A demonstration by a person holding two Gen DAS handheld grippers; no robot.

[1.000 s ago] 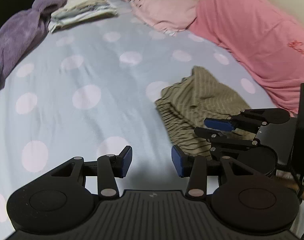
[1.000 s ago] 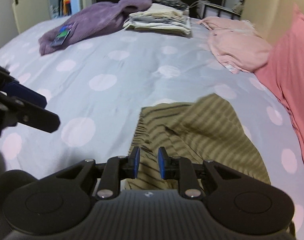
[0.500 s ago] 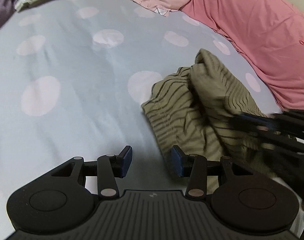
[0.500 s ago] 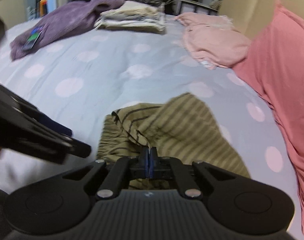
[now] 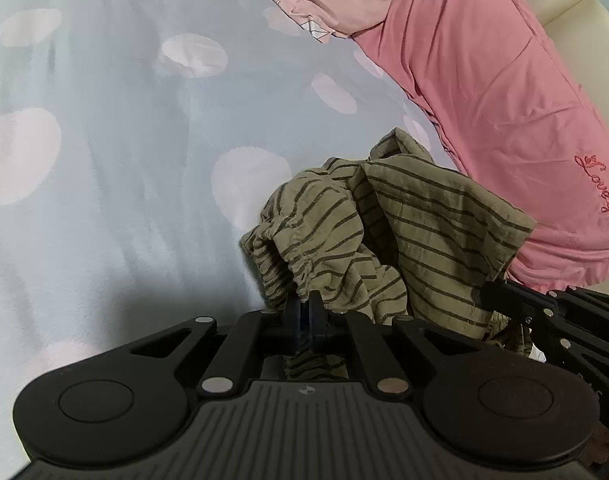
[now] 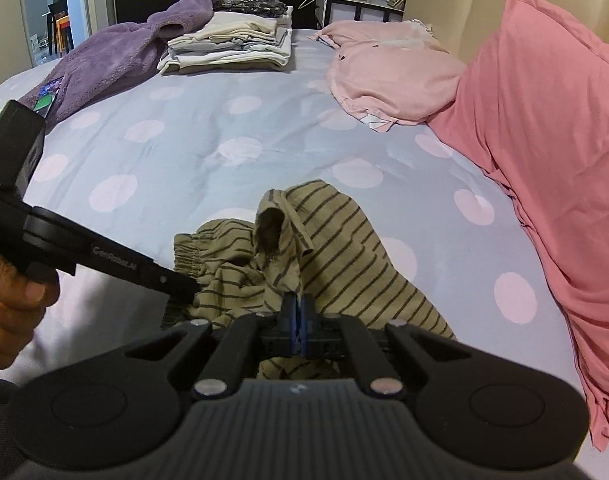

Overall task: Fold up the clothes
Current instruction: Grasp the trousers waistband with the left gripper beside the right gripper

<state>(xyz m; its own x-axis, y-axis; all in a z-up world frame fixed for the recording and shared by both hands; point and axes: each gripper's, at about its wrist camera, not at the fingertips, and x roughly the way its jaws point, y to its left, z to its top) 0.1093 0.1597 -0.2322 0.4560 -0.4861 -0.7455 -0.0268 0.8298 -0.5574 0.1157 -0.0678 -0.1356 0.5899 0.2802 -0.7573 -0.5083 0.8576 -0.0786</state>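
Note:
An olive striped garment with an elastic waistband (image 5: 424,220) lies bunched on the spotted bedsheet (image 5: 104,160). My left gripper (image 5: 304,312) is closing tight on the gathered waistband, with cloth pinched between its pads. My right gripper (image 6: 298,308) is shut on a fold of the same garment (image 6: 344,248) and lifts a small peak of cloth. In the right wrist view the left gripper (image 6: 180,284) comes in from the left, held by a hand (image 6: 8,300), its tip at the waistband. In the left wrist view the right gripper (image 5: 492,300) is at the garment's right edge.
A large pink pillow (image 6: 544,140) lies along the right side against a cream headboard. A pale pink garment (image 6: 384,76), a stack of folded clothes (image 6: 232,44) and a purple fleece (image 6: 116,60) with a phone (image 6: 46,94) lie at the far end of the bed.
The left gripper came down to the garment and shut on its waistband. The right gripper shut on a fold and raised it, bunching the cloth.

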